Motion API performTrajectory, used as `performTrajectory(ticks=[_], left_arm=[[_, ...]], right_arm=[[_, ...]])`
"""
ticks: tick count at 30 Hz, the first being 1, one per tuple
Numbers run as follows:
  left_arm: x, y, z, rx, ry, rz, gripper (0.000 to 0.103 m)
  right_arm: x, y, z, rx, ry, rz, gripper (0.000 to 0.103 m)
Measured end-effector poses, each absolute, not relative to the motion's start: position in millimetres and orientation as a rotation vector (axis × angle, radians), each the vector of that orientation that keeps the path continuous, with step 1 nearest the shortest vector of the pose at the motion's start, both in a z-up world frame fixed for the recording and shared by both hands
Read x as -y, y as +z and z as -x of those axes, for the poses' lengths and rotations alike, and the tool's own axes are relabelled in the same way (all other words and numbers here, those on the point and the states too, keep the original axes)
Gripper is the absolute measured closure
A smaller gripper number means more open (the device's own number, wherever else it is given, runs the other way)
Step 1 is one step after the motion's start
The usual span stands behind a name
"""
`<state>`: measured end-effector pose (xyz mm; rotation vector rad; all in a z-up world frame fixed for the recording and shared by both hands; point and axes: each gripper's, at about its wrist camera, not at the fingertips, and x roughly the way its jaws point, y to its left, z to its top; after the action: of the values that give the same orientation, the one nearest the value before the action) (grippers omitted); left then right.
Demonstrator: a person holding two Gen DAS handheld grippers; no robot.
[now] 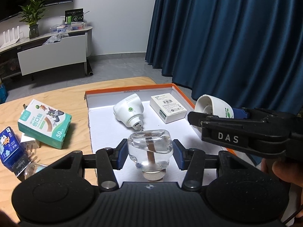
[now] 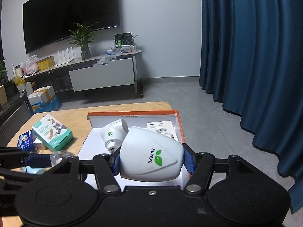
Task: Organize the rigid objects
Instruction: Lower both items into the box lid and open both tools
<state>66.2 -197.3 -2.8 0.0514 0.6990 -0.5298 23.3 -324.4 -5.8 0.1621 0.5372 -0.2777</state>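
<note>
My left gripper (image 1: 150, 154) is shut on a clear liquid bottle (image 1: 150, 149) with a brown wick and beige cap, held over the near edge of the orange-rimmed white box (image 1: 132, 89). My right gripper (image 2: 151, 161) is shut on a white SUPERB heater shell (image 2: 151, 157), held over the box's right side; it also shows in the left wrist view (image 1: 212, 106). In the box lie a white plug-in heater (image 1: 128, 111) and a small white carton (image 1: 167, 108).
On the wooden table (image 1: 62, 96) left of the box lie a green bandage box (image 1: 44, 123), a blue packet (image 1: 9, 145) and a white plug (image 1: 28, 143). Blue curtains (image 1: 236, 37) hang at the right. A TV stand (image 2: 98, 71) stands behind.
</note>
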Motion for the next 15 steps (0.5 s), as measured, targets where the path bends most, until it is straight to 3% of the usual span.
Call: performTrajectory(ticks=[15], left_arm=[[212,-13,-76,-0.723,-0.538,-0.064,0.053]], right_arm=[[334,-9,-41,-0.549,-0.295,-0.162,0.028]])
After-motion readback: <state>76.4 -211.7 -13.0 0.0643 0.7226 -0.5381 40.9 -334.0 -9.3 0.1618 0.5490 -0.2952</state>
